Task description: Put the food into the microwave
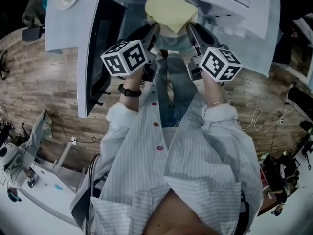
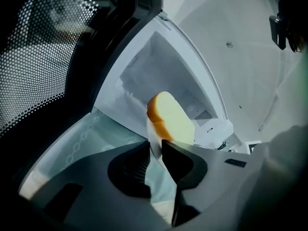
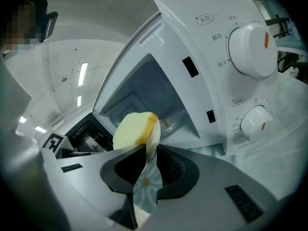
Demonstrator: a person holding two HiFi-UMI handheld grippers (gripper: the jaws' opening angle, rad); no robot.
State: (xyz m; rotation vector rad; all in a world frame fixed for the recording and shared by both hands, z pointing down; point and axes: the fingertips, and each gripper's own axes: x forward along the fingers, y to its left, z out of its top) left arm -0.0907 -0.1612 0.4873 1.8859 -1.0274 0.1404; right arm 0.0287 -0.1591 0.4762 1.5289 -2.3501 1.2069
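at the microwave (image 3: pixel 211 57), left gripper (image 2: pixel 154 147) and right gripper (image 3: pixel 151 147) jaws clamp the bread's (image 3: pixel 132 129) plate (image 3: pixel 145 186).

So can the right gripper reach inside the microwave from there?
Probably yes. The door is swung wide open. The right gripper, holding the plate with the bread, faces the microwave opening, with nothing visible in between.

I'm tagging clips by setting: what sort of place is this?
Likely a lab or office workspace, not a home kitchen: the microwave sits on a plain white table, cables trail across the wood-look floor, and a cluttered workbench stands nearby.
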